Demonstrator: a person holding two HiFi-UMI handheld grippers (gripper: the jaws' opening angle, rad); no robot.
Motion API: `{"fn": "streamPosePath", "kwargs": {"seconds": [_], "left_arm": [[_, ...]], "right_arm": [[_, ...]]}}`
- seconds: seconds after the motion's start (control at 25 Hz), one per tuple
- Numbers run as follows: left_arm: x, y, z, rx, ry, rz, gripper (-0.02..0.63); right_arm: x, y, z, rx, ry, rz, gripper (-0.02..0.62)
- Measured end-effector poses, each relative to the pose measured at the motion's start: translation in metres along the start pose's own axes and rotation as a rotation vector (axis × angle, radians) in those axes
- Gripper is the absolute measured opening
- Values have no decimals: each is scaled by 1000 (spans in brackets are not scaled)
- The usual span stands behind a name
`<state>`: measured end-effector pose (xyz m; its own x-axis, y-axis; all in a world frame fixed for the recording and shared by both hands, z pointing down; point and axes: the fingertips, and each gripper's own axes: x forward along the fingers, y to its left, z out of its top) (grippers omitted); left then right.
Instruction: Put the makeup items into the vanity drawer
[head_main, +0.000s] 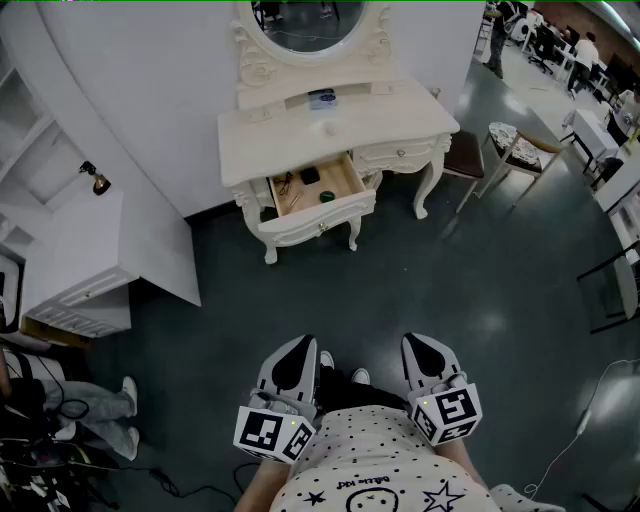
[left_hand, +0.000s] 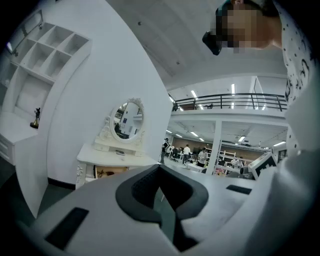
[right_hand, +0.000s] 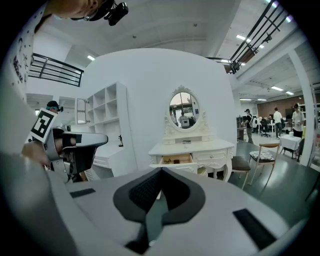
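The white vanity (head_main: 400, 120) stands far ahead against the curved wall, under an oval mirror (head_main: 310, 20). Its left drawer (head_main: 322, 213) is pulled out and holds a dark item (head_main: 310, 175), a small green one (head_main: 327, 197) and something thin (head_main: 283, 185). Two small items (head_main: 322, 98) lie on the vanity's top. My left gripper (head_main: 298, 343) and right gripper (head_main: 424, 340) are held low against the person's body, both shut and empty, a long way from the vanity. The right gripper view shows the vanity (right_hand: 192, 147) and open drawer (right_hand: 176, 160) beyond the closed jaws.
Dark floor stretches between me and the vanity. A brown stool (head_main: 465, 155) and a cushioned chair (head_main: 515, 140) stand right of it. A low white cabinet (head_main: 80, 270) is at the left, with another person's legs (head_main: 90, 405) and cables beside it. A black frame (head_main: 610, 290) stands at the right.
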<state>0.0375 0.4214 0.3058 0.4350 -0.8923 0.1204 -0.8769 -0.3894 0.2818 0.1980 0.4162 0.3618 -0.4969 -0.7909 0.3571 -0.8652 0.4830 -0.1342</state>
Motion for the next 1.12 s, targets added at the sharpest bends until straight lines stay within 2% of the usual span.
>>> {"fn": "streamPosePath", "kwargs": {"seconds": [0.48, 0.76, 1.12], "left_arm": [[17, -16, 0, 1, -16, -15, -3], [30, -20, 4, 15, -21, -23, -4], [40, -7, 2, -13, 3, -18, -3]], "right_arm": [[0, -20, 3, -26, -8, 5, 9], [4, -31, 11, 7, -44, 21, 9], [18, -34, 10, 16, -3, 21, 9]]}}
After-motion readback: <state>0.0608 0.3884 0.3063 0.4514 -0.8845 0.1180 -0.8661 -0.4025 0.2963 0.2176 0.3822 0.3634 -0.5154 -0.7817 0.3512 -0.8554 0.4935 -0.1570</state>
